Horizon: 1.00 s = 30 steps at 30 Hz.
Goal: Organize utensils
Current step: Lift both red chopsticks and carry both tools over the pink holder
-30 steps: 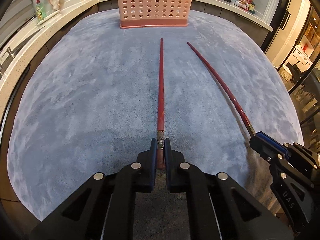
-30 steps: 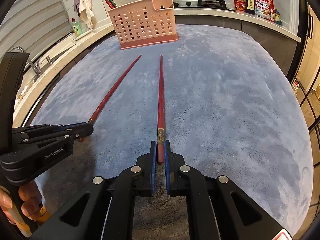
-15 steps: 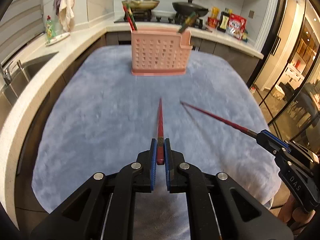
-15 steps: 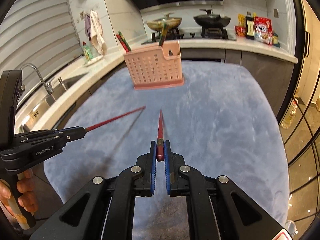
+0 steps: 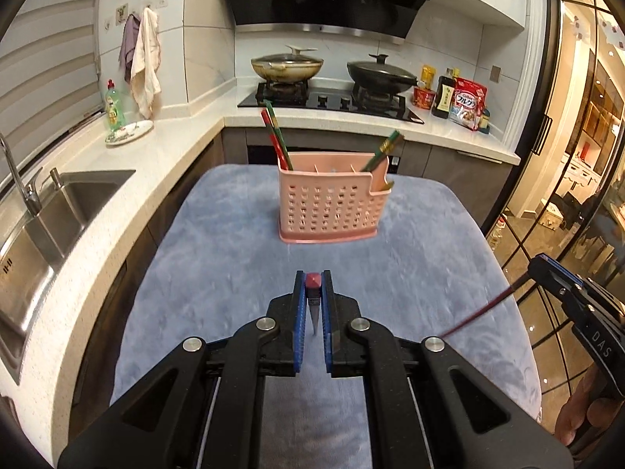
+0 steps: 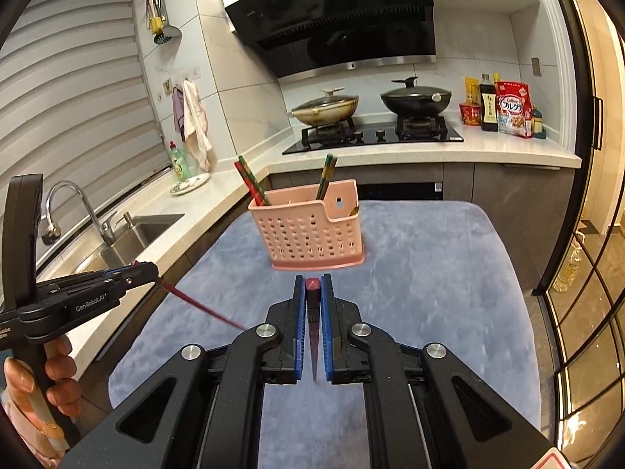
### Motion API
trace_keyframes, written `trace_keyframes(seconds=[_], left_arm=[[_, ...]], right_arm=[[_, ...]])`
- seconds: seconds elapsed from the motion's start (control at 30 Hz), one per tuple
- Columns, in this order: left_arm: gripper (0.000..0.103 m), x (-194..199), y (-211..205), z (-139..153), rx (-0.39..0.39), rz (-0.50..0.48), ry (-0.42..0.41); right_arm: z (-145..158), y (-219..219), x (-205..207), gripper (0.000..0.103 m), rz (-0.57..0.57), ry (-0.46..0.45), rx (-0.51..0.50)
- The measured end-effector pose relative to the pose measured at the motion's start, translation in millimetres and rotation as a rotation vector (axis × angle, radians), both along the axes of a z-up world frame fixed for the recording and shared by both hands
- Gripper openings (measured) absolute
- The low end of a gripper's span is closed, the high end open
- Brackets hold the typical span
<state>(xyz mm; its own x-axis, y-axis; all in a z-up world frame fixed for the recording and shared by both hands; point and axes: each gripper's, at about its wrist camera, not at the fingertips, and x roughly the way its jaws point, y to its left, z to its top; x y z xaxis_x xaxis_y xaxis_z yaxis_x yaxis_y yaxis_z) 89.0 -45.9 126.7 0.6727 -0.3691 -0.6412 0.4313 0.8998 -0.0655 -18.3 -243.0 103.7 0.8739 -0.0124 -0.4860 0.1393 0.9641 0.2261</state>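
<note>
Blue plush cloth covers the table, with the stove and its two pans on the counter behind, and a pink perforated utensil basket stands near the far edge already holding a few chopsticks. The left gripper has its fingers pinched on the thick end of a red chopstick, and the right gripper pinches its own red chopstick the same way, both sticks held clear above the cloth and short of the basket. This looks like the carry step; next, each stick probably needs tipping upright over a compartment before release, avoiding the leaning chopsticks.
</note>
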Motion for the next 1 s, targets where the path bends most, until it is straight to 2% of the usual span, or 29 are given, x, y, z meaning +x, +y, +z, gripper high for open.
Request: trace_keyframes(seconds=[0.27,0.47,0.73,1.0], left_arm=[[0.007,31,-5,36,-0.044,0.013,-0.043],[0.007,60,-9,77,-0.095,0.026,-0.103],[0.007,111,-26,130,-0.143,0.050,-0.187],[0.007,151,-45,155,-0.155,0.061,-0.259]], right_arm=[[33,-18,28,0.007,0.006,-0.068,0.064],[76,-31,58,0.007,0.009,-0.166,0.082],[130,-46,127,0.007,-0.021,-0.265,0.062],[148,-50,191,0.007,-0.029,-0.284,0.022]])
